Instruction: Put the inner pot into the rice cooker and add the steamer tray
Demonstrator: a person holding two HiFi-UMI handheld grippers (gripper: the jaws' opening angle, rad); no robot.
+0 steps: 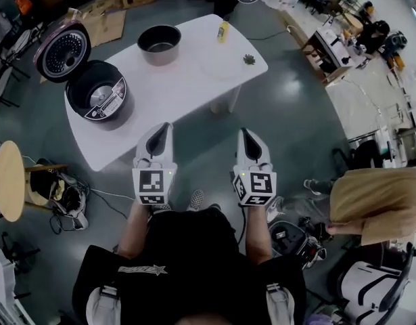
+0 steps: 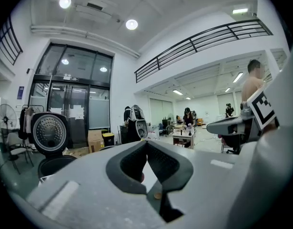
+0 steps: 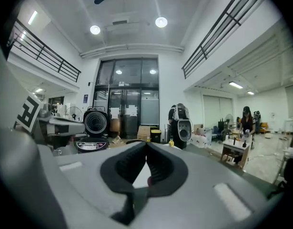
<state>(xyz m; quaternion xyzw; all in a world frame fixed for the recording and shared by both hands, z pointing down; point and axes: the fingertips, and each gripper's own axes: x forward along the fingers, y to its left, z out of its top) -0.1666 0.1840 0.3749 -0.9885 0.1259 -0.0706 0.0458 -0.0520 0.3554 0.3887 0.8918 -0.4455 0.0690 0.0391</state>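
nothing's really under way yet, as far as i can tell. the person is standing at the near edge of the long white table (image 1: 194, 87) with both tools held out in front, roughly level and side by side, short of everything on it. the left tool (image 1: 167, 126) has its jaws pressed together with nothing between them. the right tool (image 1: 243, 133) is the same, pinched closed and empty.

the round black rice cooker (image 1: 93, 100) sits at the left end of the table with its lid (image 1: 62, 51) flipped up, so it looks ready to take the pot. the grey metal inner pot (image 1: 159, 44) stands upright near the far edge, well apart from the cooker and from both tools. i honestly can't pick out the steamer tray. there's a faint pale round shape (image 1: 219, 66) toward the right end that might be it, near a small yellow bottle (image 1: 223, 31) and a little dark thing (image 1: 249, 60).

my guess is the step in hand is the reach for the pot. a tool would need to spread its jaws, go across the table and bite the rim, then carry the pot left and lower it straight into the cooker.
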